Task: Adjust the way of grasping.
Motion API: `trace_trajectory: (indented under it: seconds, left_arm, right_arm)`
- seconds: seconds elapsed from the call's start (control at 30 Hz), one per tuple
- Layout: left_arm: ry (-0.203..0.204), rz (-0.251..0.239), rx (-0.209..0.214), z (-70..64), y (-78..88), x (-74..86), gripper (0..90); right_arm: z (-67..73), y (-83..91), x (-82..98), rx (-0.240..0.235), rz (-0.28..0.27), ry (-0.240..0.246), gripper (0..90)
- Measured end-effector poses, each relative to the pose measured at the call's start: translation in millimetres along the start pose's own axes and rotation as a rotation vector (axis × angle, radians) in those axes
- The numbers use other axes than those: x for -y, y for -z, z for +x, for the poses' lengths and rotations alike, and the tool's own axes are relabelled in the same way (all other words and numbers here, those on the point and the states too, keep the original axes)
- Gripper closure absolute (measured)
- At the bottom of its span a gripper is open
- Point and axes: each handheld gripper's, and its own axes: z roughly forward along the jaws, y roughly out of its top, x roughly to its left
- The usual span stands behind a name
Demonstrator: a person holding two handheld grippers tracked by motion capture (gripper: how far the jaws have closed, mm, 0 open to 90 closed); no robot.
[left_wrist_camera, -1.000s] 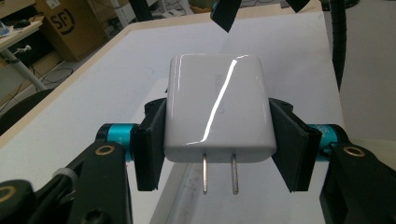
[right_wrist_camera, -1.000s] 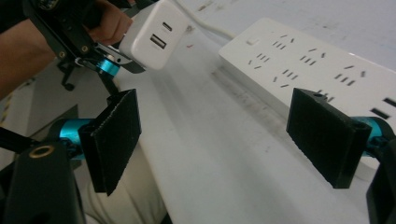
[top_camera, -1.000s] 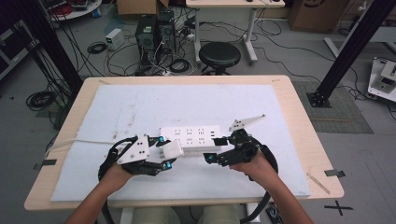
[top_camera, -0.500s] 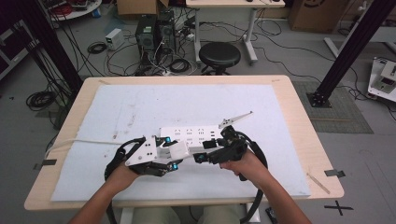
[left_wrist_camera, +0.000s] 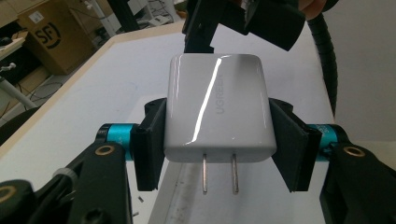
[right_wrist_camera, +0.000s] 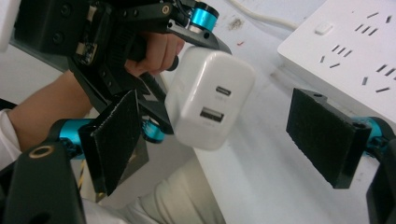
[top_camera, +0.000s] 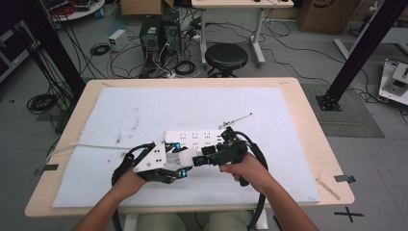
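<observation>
My left claw [left_wrist_camera: 217, 154] clamps a glossy white charger [left_wrist_camera: 217, 107] (two prongs, two ports); right claw [right_wrist_camera: 224, 140] gapes wide beside it

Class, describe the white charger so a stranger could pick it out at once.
Find the white mat covering the wooden table, then the white power strip near its front. Just before it, the left gripper clamps the charger: a glossy white block with two metal prongs, unlike the flat, slotted strip.
</observation>
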Motion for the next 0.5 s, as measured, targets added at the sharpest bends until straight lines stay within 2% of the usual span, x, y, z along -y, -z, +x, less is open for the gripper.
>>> trace_trajectory:
  seconds: [0.17,0.23,0.37,0.4,0.47,0.5]
  left_arm:
    - [0.002,-0.014,0.008,-1.4,-3.9,-1.6,42.5]
    - [-0.005,-0.012,0.015,-2.3,-5.8,-2.7,42.5]
    - [-0.010,-0.018,0.021,-3.9,-7.8,-3.8,42.5]
    - [-0.010,-0.020,0.020,-4.3,-7.9,-4.2,42.5]
    - [-0.012,-0.023,0.026,-5.0,-8.0,-4.9,42.5]
    - [-0.014,-0.024,0.023,-5.3,-8.1,-5.1,42.5]
  right_arm:
    - [-3.0,-2.7,-0.8,-0.030,0.010,-0.035,19.5]
    - [-5.5,-5.9,-0.4,-0.059,0.022,-0.059,24.4]
    - [-8.8,-9.8,-0.1,-0.084,0.029,-0.080,28.7]
    - [-9.1,-9.9,0.1,-0.096,0.033,-0.102,31.8]
    - [-10.6,-10.4,0.5,-0.107,0.033,-0.103,34.0]
    - [-11.8,-11.7,1.2,-0.130,0.043,-0.127,37.2]
